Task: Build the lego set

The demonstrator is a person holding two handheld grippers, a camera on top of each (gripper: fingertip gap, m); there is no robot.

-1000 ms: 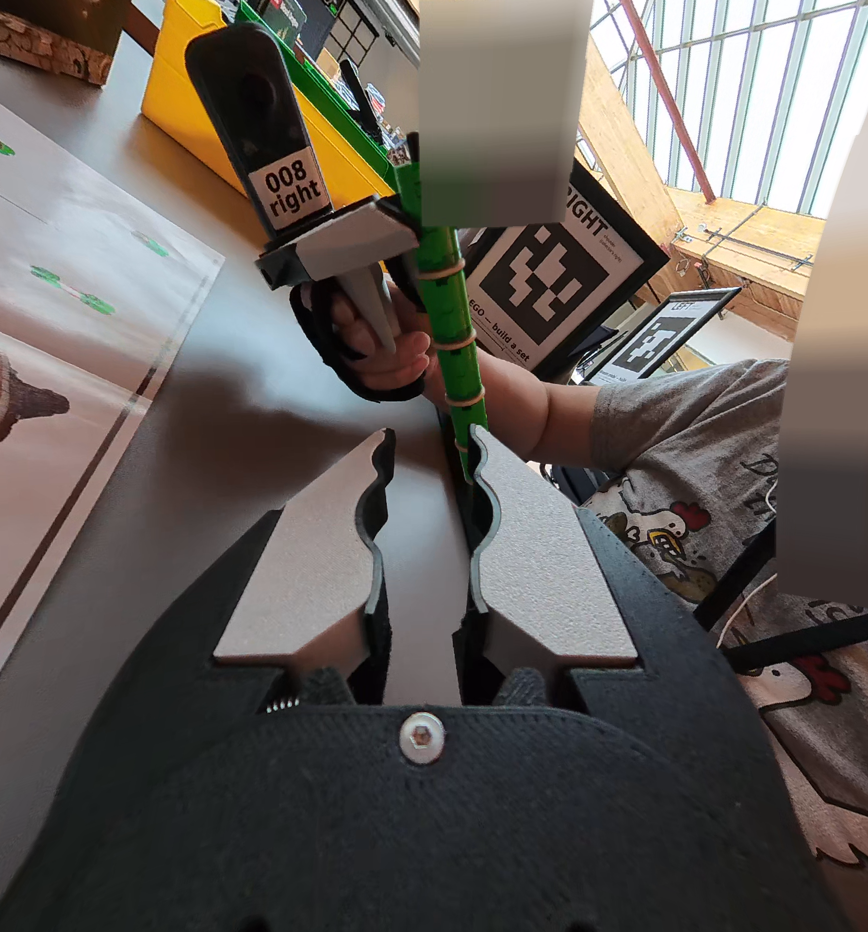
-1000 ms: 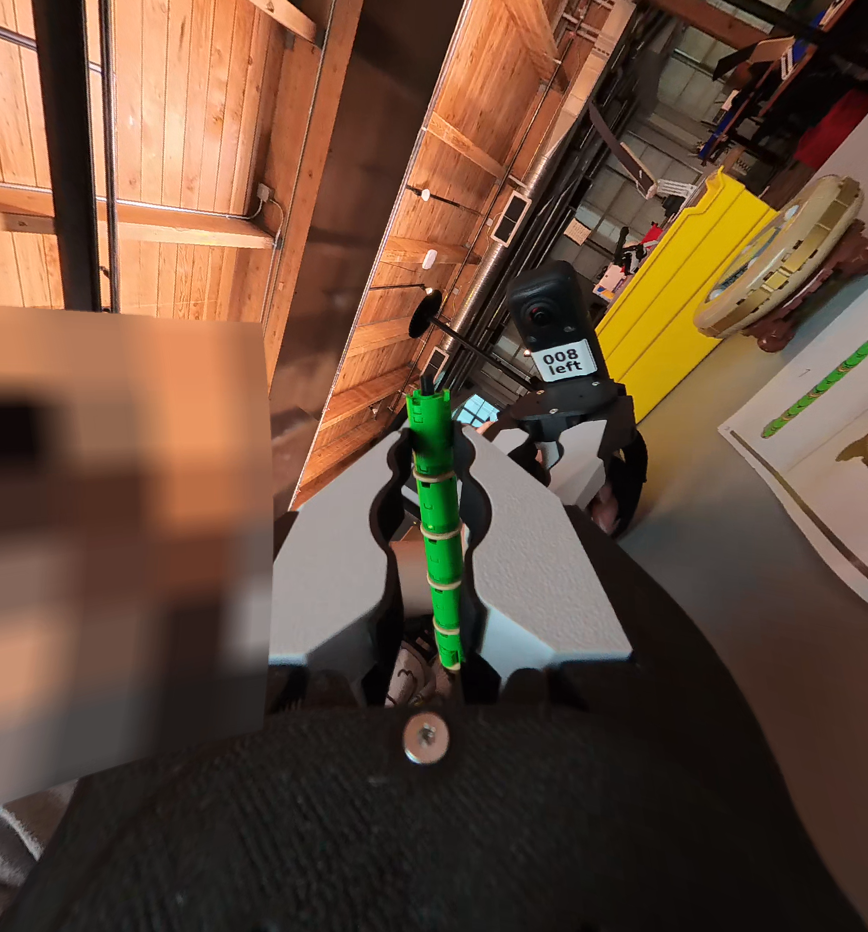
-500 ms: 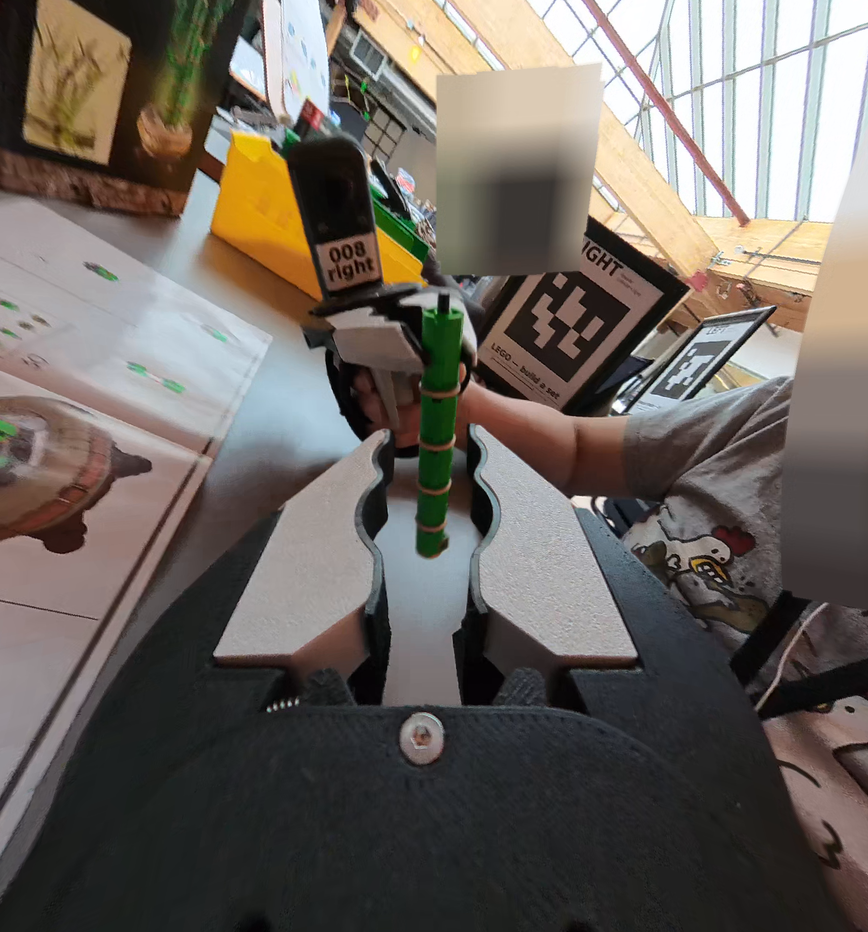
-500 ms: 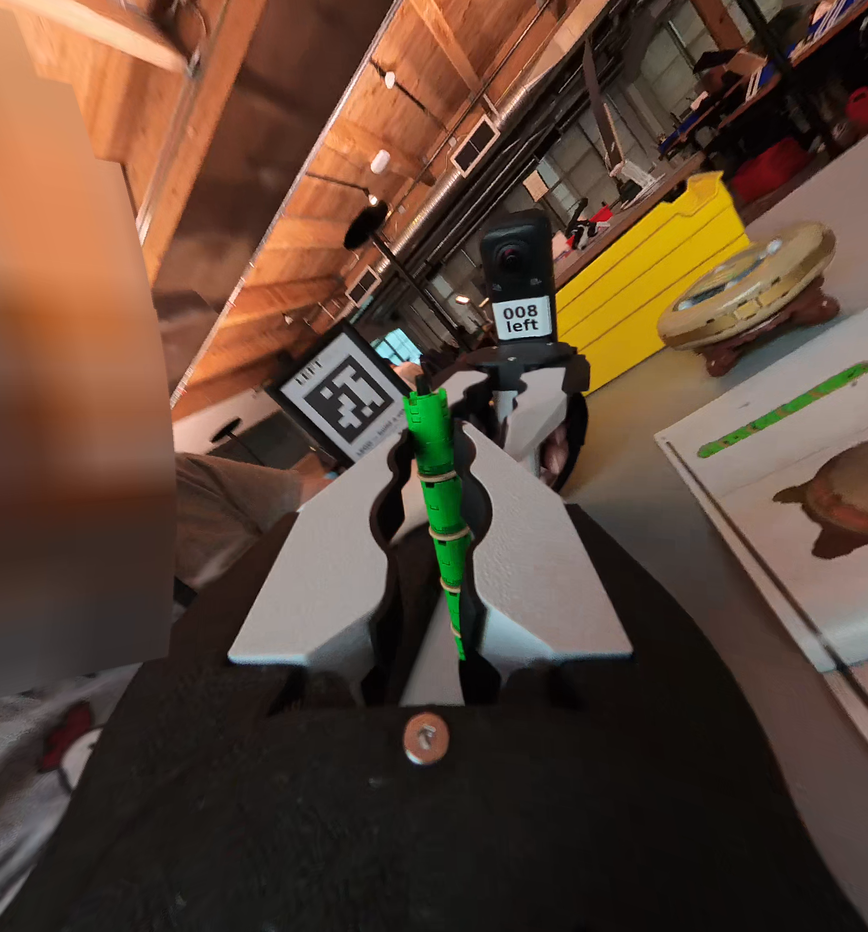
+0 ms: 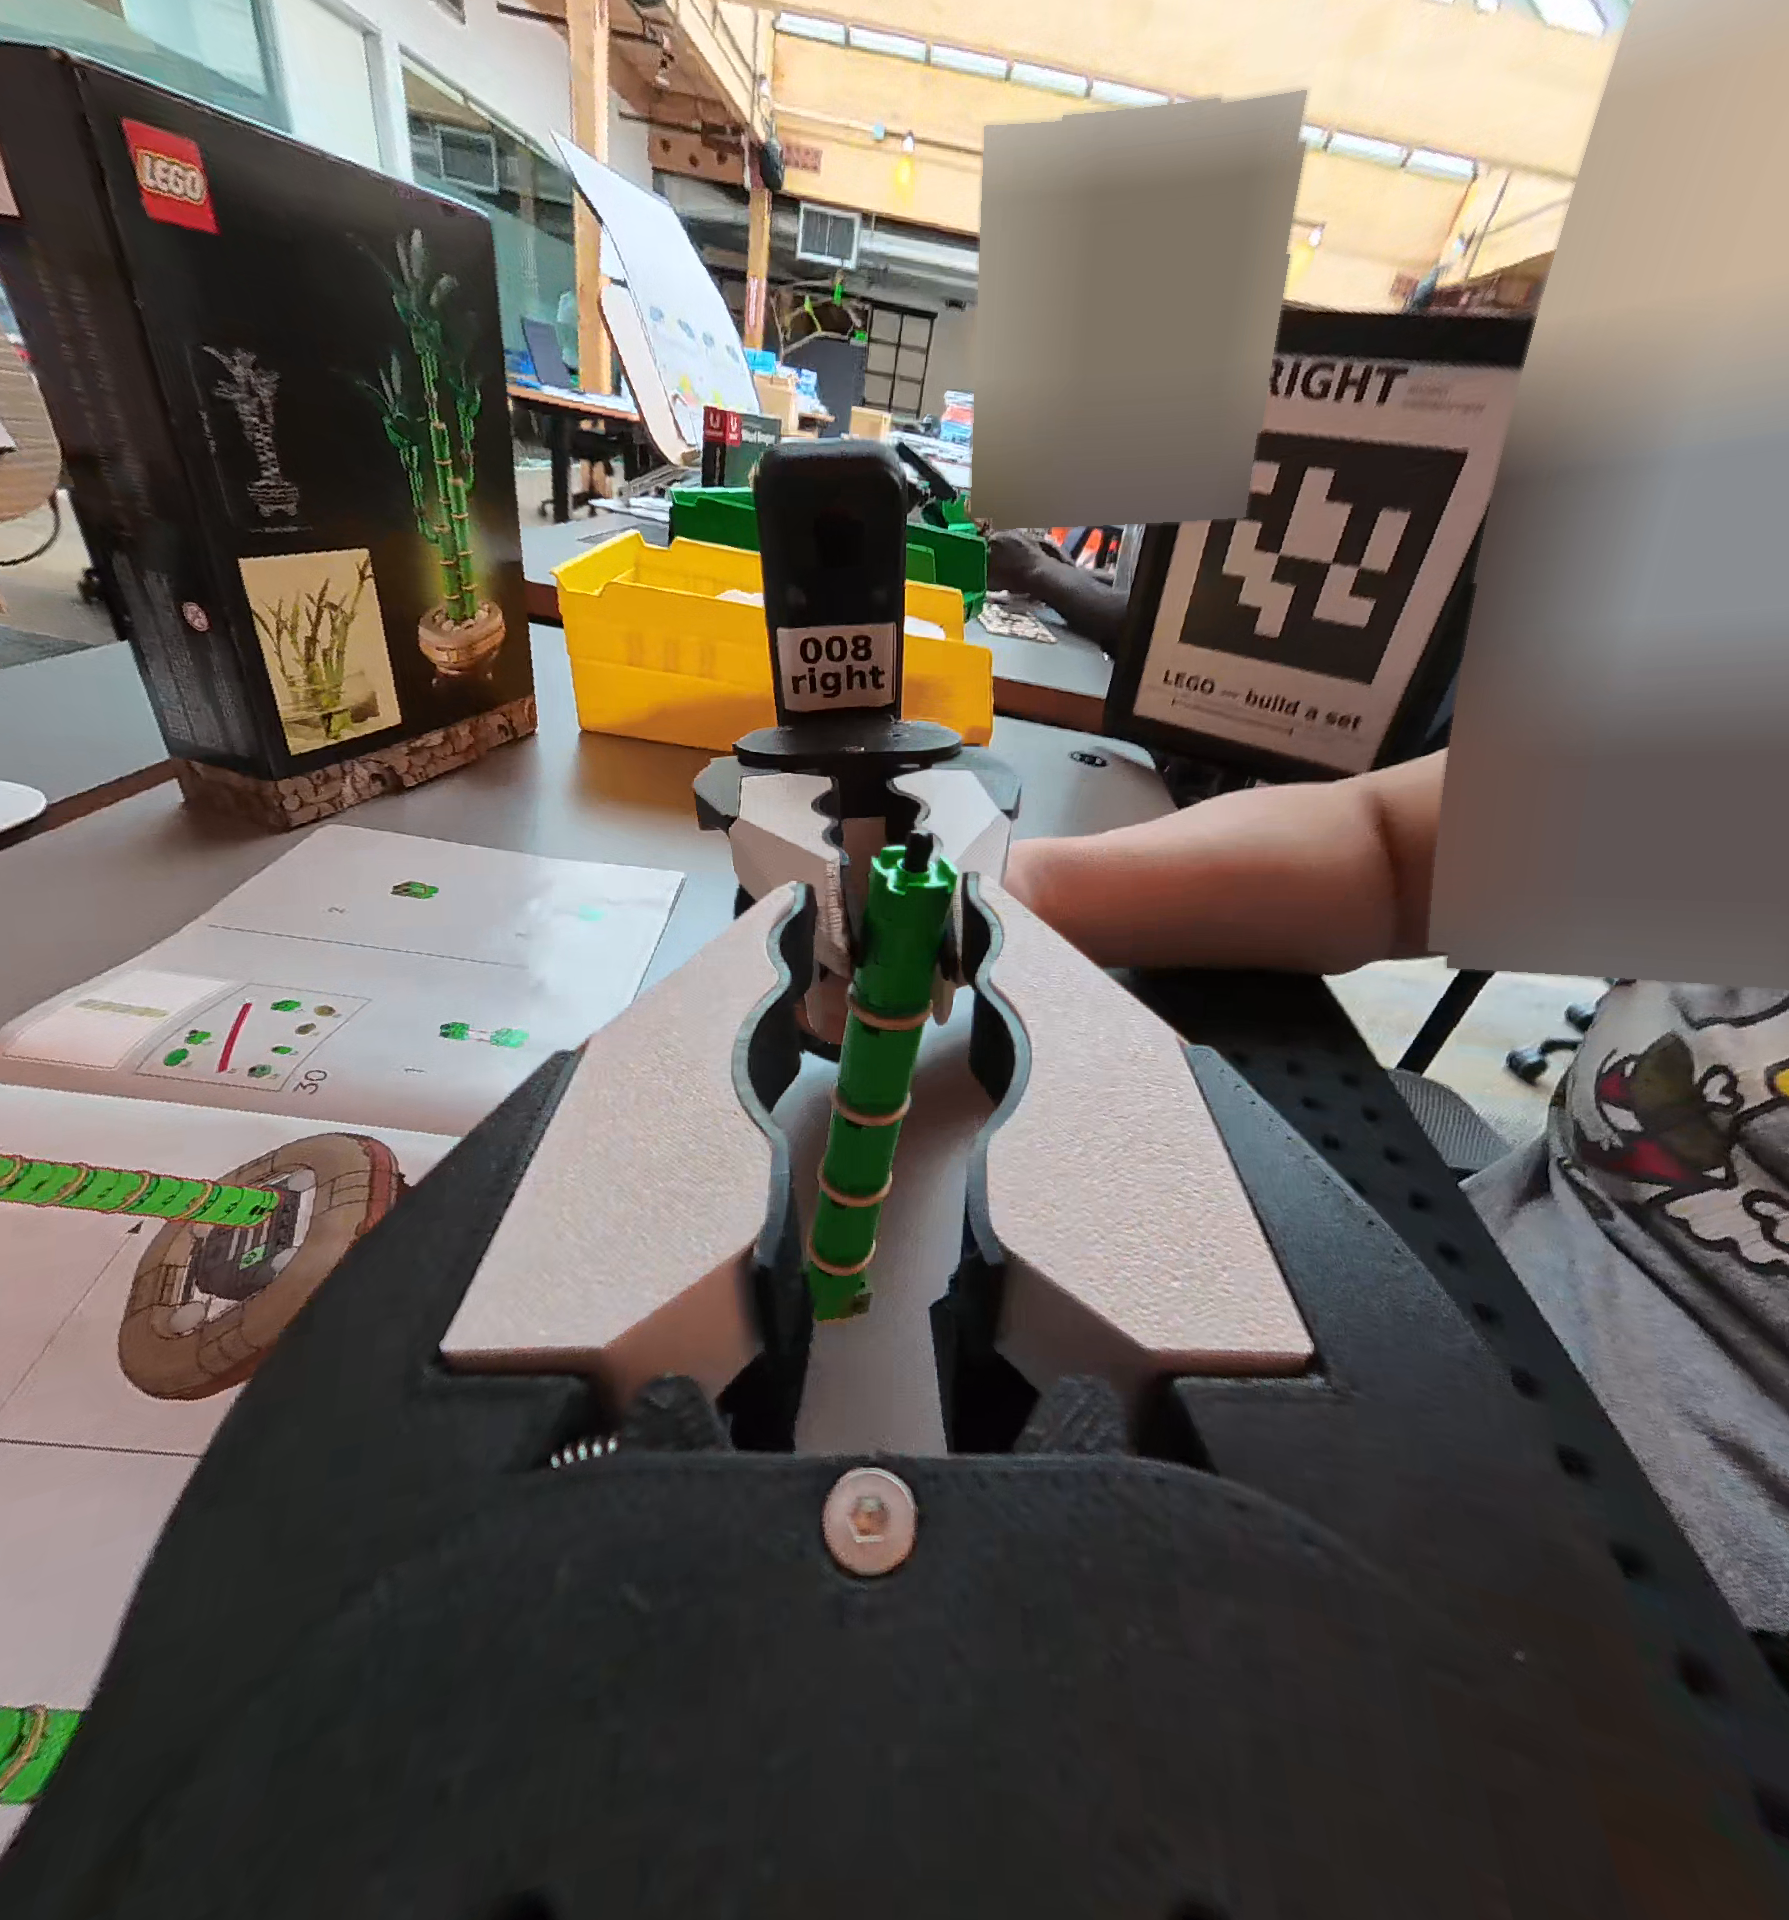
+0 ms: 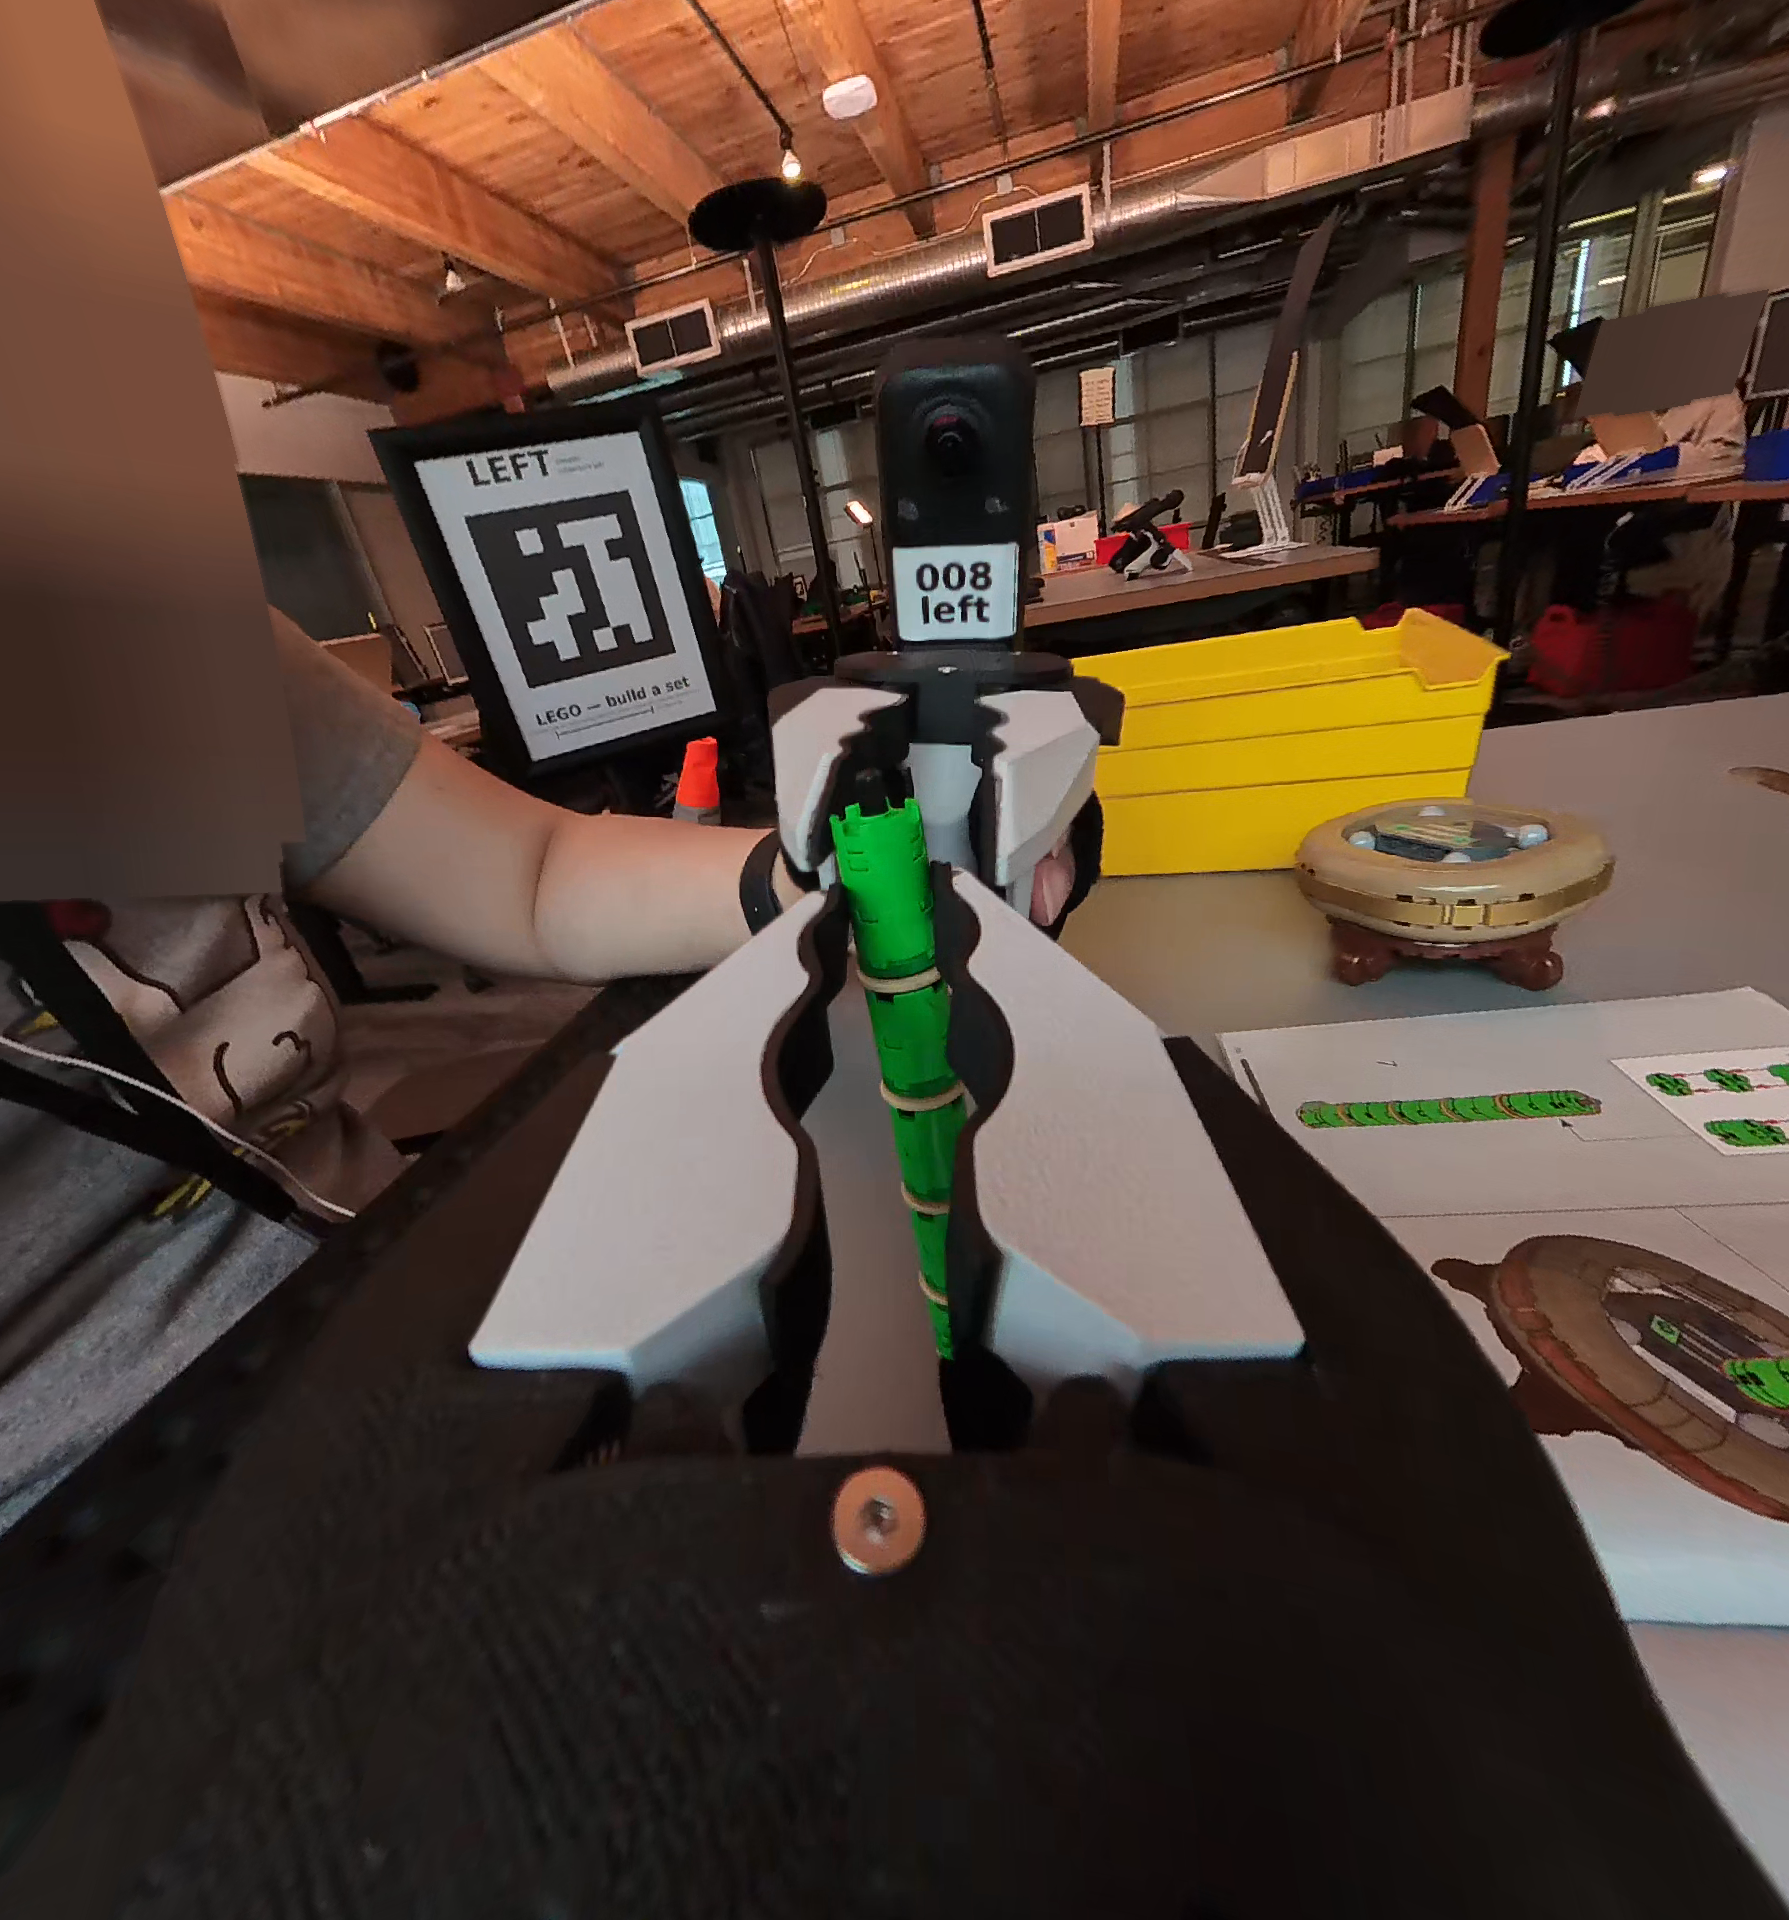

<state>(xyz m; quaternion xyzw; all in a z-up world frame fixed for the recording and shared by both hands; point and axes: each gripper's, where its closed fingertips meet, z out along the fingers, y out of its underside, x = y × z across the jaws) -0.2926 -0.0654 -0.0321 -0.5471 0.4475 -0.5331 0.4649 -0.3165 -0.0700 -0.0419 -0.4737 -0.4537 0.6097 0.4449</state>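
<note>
a green lego stalk (image 6: pixel 905 1049) banded with tan rings stands nearly upright, clenched against the inner face of the right gripper (image 6: pixel 895 914), while the left gripper (image 5: pixel 874 914), facing it just beyond the stalk, has its fingers spread wide and holds nothing.

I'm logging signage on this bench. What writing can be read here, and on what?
I won't quote writing; these bear it.
White sticker, black camera in left wrist view.
White sticker, black camera in right wrist view.
Red logo, black set box.
Two framed marker signs.
Open instruction booklet: small print.
</note>
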